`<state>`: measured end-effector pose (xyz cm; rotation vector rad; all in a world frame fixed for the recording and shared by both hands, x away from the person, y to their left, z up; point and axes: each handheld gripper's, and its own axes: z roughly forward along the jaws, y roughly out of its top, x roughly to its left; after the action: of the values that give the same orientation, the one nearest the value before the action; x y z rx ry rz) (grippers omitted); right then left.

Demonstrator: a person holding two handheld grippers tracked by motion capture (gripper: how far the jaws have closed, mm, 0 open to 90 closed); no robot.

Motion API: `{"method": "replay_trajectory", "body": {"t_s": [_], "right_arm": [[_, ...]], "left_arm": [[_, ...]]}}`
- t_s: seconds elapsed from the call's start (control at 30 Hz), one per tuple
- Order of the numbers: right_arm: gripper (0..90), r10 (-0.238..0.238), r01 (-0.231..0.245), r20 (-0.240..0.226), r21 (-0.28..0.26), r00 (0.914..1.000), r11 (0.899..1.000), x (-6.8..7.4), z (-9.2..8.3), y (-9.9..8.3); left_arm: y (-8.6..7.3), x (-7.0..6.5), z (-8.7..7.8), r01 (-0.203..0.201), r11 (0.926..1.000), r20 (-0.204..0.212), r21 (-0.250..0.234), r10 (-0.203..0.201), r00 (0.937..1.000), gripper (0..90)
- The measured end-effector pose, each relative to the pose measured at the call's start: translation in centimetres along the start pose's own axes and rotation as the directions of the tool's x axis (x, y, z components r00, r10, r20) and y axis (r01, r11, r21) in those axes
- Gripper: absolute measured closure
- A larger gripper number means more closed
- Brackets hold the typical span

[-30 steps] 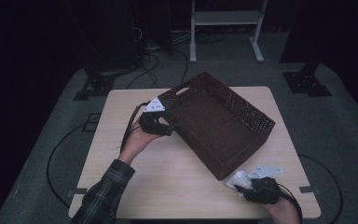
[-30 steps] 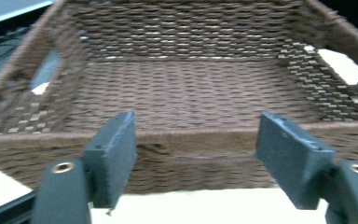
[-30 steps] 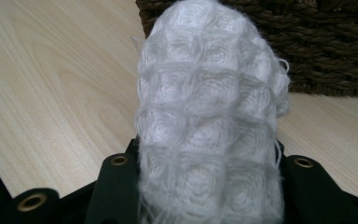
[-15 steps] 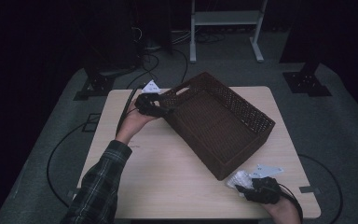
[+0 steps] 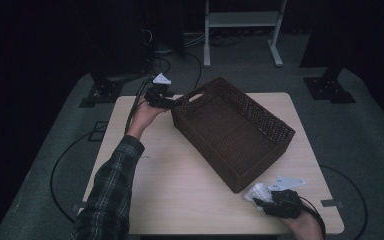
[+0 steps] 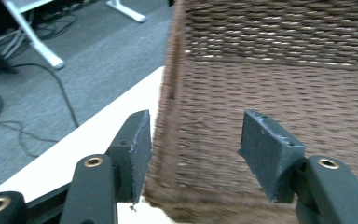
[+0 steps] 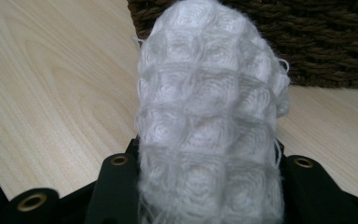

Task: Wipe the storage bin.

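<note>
A dark brown woven basket stands askew on the light wooden table. My left gripper is at the basket's far left corner, beside the handle hole. In the left gripper view the basket's corner edge stands between the pads. The jaws have just been closing and are still apart, and I see no firm press on the weave. My right gripper rests near the table's front right edge, shut on a white knitted cloth, just short of the basket's near wall.
Black cables loop over the grey floor to the left of the table. A white frame stand is behind the table. Black stand bases sit at both back corners. Bare tabletop lies in front of the basket.
My left hand has moved away from me along the basket's left end to its far corner, and its jaws have narrowed. The right hand and its cloth have stayed put.
</note>
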<state>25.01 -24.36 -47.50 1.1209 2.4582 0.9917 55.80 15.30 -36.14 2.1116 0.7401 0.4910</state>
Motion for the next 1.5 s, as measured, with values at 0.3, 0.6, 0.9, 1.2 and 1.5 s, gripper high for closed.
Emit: {"method": "replay_trajectory", "body": {"t_s": [0.3, 0.6, 0.9, 1.2, 1.5], "right_arm": [[55.6, 0.003, -0.003, -0.001, 0.001, 1.0000, 1.000, -0.1, 0.1, -0.1], [55.6, 0.003, -0.003, 0.002, -0.001, 1.0000, 1.000, -0.2, 0.0, -0.2], [55.6, 0.008, -0.008, 0.004, -0.001, 1.0000, 1.000, -0.2, -0.1, -0.3], [55.6, 0.000, 0.000, 0.004, -0.004, 1.0000, 1.000, 0.0, -0.1, -0.1], [55.6, -0.008, 0.009, 0.009, -0.007, 0.9999, 1.000, 0.0, -0.3, 0.0]], "left_arm": [[-0.6, 2.0, 2.7, 0.045, 0.9985, -0.005, 0.031, -0.044, 0.9990, 56.7], [-0.2, 1.8, 4.1, 0.034, 0.9946, -0.003, 0.098, -0.034, 0.9994, 80.8], [-0.5, 1.8, 2.9, 0.046, 0.9898, 0.015, 0.135, -0.049, 0.9987, 83.0], [-2.4, 1.9, 0.3, 0.111, 0.9843, -0.005, 0.137, -0.112, 0.9937, 83.3], [-4.5, 1.6, -2.9, 0.152, 0.9777, -0.053, 0.145, -0.146, 0.9879, 83.1]]}}
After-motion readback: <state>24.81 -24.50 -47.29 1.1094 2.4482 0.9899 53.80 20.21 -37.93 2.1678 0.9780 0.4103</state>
